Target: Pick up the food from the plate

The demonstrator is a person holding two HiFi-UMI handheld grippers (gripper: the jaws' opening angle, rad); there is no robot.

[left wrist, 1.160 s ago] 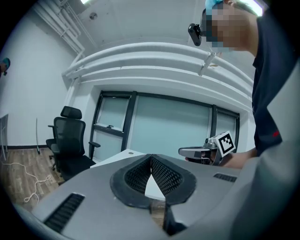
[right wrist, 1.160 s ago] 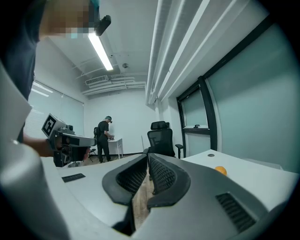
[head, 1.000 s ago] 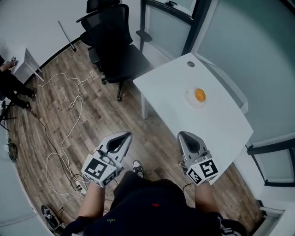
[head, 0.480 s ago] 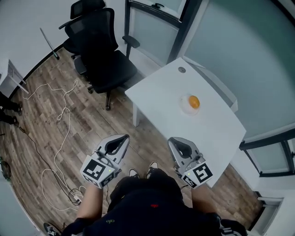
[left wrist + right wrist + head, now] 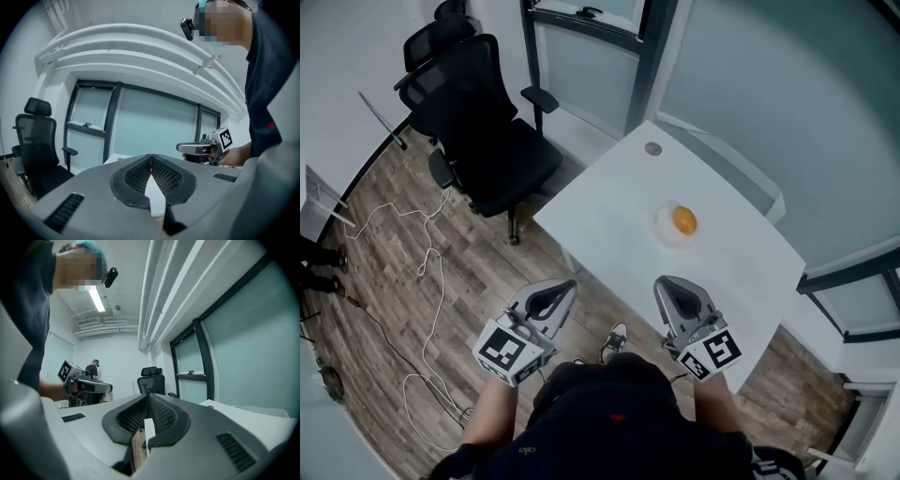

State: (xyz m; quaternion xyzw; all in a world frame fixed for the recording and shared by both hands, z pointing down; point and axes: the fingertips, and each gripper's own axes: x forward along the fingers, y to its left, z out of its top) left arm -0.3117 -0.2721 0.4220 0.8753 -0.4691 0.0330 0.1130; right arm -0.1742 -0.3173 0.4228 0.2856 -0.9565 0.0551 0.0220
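Room: wood-plank floor (image 5: pixel 403 309), pale walls, and glass partitions (image 5: pixel 769 94) in dark frames along the far side.
- A black office chair (image 5: pixel 483 122) stands on the floor just left of the worktop.
- A white cable (image 5: pixel 427 272) trails in loops across the planks.

Surface: a white worktop (image 5: pixel 600 225), set at an angle in the head view, its far edge close to the glass. A small round cap (image 5: pixel 652 148) sits near its far corner.

Container: one small pale plate (image 5: pixel 667 231), lying on the worktop right of centre.
- Contents: a single round orange piece of food (image 5: pixel 683 220), resting on the plate.

Left gripper (image 5: pixel 561 289): held over the floor just off the worktop's near edge. Its fingers (image 5: pixel 136 176) are closed tip to tip with nothing between them.

Right gripper (image 5: pixel 670 287): held at the worktop's near edge, well apart from the plate. Its fingers (image 5: pixel 161 416) are likewise pressed together and empty.

Each gripper carries a cube with square markers at its rear.
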